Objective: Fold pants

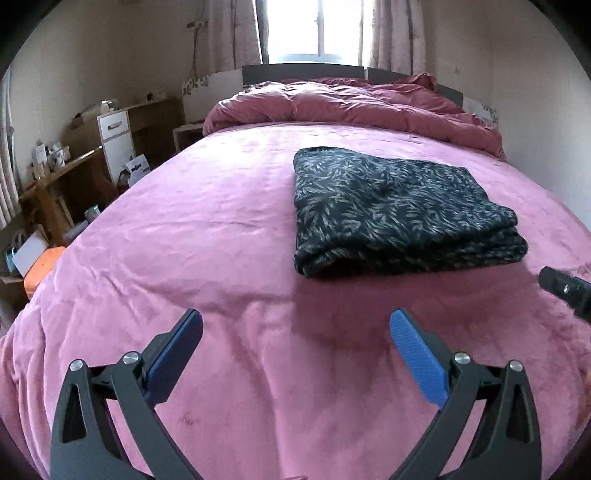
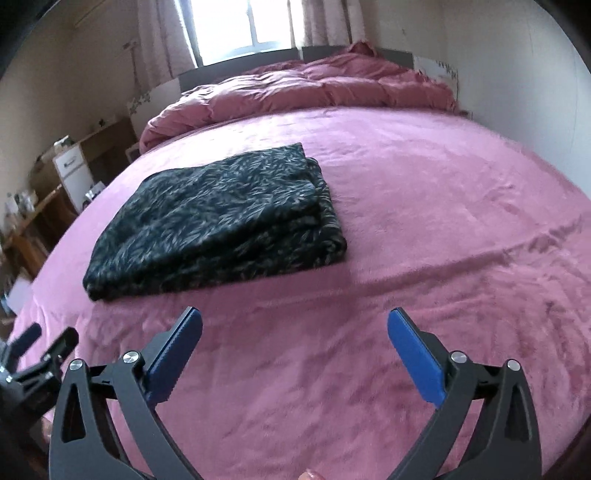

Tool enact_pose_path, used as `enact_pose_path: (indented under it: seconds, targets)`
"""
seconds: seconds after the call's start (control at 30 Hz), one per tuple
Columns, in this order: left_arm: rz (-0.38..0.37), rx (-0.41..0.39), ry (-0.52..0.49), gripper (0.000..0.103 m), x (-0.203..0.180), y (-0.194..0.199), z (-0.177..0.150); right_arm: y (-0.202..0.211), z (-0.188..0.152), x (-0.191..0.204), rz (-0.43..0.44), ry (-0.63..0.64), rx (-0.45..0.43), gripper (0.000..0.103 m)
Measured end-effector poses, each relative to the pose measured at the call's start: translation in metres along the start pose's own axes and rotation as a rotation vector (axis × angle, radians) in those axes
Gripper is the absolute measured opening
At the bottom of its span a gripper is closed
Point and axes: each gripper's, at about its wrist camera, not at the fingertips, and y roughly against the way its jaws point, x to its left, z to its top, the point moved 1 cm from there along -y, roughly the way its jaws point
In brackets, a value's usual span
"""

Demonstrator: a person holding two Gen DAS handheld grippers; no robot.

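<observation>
Folded dark leaf-print pants (image 1: 402,214) lying flat on pink bed (image 1: 184,240), left gripper (image 1: 295,332) and right gripper (image 2: 294,330) hovering nearby, fingers spread wide, holding nothing

A pink plush bedspread (image 1: 207,236) covers the bed from its near edge up to a rumpled, darker rose duvet (image 1: 332,105) bunched across the head end. Behind the duvet stands a dark headboard (image 1: 303,70), and above it a bright window (image 1: 316,29) sits between pale patterned curtains (image 1: 232,33). Off the bed's left edge stands a white cabinet (image 1: 117,142) with a drawer handle, against wooden shelving (image 1: 70,177) crowded with small items too blurred to identify. An orange cloth (image 1: 42,267) lies by the bed's near left corner. Plain cream walls (image 1: 509,55) close the right side.
</observation>
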Motion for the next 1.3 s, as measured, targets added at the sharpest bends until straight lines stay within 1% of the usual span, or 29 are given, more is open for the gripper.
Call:
enact_pose_path:
  seconds: [0.17,0.4,0.47,0.67,1.3]
  targets:
    - [0.002,-0.007,-0.011,0.101,0.001,0.015,-0.004,0.021,-0.013,0.013,0.001,0.05,-0.063,0.099]
    - [-0.048,-0.011,0.04,0.101,0.009,0.032,-0.008,0.039,-0.017,0.023,0.002,0.076,-0.128,0.099]
    - [-0.044,-0.011,0.036,0.101,0.009,0.035,-0.009,0.04,-0.017,0.025,-0.008,0.079,-0.141,0.099]
    - [-0.029,-0.023,0.023,0.101,0.009,0.037,-0.011,0.04,-0.018,0.029,0.023,0.095,-0.126,0.099]
    - [-0.026,-0.017,0.039,0.101,0.011,0.037,-0.012,0.043,-0.022,0.043,0.027,0.125,-0.126,0.099]
